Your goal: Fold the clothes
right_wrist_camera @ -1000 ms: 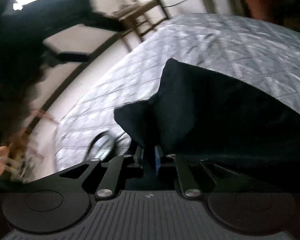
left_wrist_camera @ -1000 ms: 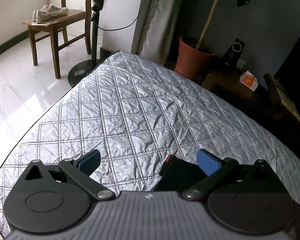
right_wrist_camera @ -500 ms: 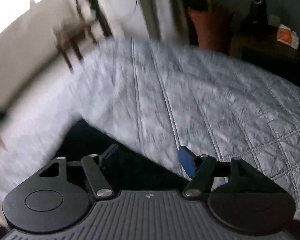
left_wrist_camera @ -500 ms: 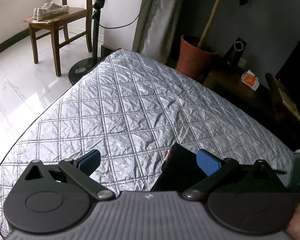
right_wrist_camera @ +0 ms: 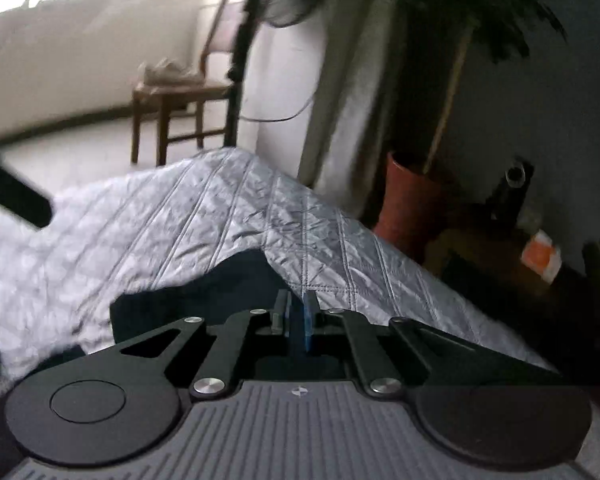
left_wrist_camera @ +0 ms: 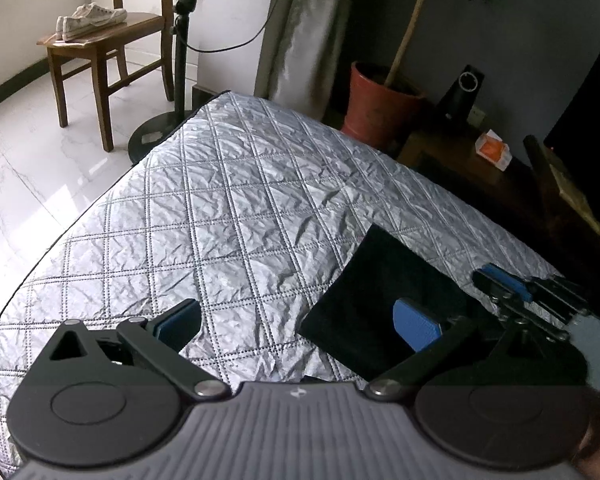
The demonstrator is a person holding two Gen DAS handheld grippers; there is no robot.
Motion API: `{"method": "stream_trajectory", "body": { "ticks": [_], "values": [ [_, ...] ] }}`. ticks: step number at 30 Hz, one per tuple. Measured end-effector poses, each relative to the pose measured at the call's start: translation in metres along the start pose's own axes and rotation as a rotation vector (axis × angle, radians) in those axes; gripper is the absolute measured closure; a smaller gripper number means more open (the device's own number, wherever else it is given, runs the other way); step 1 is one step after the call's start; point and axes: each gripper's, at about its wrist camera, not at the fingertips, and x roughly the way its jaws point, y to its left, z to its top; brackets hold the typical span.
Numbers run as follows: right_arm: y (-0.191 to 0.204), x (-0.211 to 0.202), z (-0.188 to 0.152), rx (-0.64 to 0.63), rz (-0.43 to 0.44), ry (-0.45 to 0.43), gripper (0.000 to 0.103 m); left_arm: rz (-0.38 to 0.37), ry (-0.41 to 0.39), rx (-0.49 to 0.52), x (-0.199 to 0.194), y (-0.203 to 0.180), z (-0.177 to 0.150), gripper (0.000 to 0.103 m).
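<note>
A black garment (left_wrist_camera: pixel 374 304) lies on a silver quilted cover (left_wrist_camera: pixel 228 216), close to the cover's near right edge, one squared corner pointing toward the middle of the sheet. The left gripper (left_wrist_camera: pixel 296 320) hangs over that near edge with its blue-padded jaws spread wide; the right pad sits above the dark cloth without pressing it, the left pad over bare quilting. The right gripper (right_wrist_camera: pixel 296 314) has just been closing and its pads now stand almost together above the garment's (right_wrist_camera: pixel 204 292) far edge; whether a fold of cloth is pinched between them cannot be told, as the view is blurred. In the left wrist view the right gripper's (left_wrist_camera: pixel 504 284) blue tips show just beyond the garment, near the cover's right edge.

Past the cover's far corner stands a wooden chair (left_wrist_camera: pixel 100 52) with a pair of pale sneakers (left_wrist_camera: pixel 90 20) on its seat, next to a floor fan's pole and round base (left_wrist_camera: pixel 180 60). An orange-red plant pot (left_wrist_camera: pixel 380 104) sits on the floor beyond the far edge, beside a dark side table carrying a small orange-and-white box (left_wrist_camera: pixel 494 154).
</note>
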Motion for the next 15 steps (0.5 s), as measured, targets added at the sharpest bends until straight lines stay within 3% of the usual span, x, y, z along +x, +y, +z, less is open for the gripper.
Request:
{"method": "stream_trajectory", "body": {
  "ticks": [1, 3, 5, 7, 11, 15],
  "values": [
    [-0.002, -0.008, -0.001, 0.028, -0.001, -0.008, 0.093, -0.002, 0.001, -0.002, 0.000, 0.000, 0.000, 0.001],
    [-0.028, -0.026, -0.011, 0.173, -0.051, -0.023, 0.082, -0.004, 0.002, 0.000, 0.000, -0.001, 0.000, 0.001],
    [-0.069, -0.052, -0.036, 0.340, -0.136, -0.009, 0.068, -0.007, 0.007, 0.008, 0.000, -0.002, -0.001, 0.001],
    [-0.110, -0.083, -0.067, 0.475, -0.225, 0.013, 0.048, -0.009, 0.011, 0.010, 0.002, -0.003, -0.002, 0.001],
    [-0.187, -0.144, -0.136, 0.692, -0.460, 0.119, 0.047, -0.016, 0.019, 0.033, 0.003, -0.012, -0.005, 0.001],
    [-0.223, -0.167, -0.190, 0.743, -0.577, 0.258, 0.048, -0.020, 0.031, 0.078, 0.005, -0.027, -0.011, 0.001]
  ]
}}
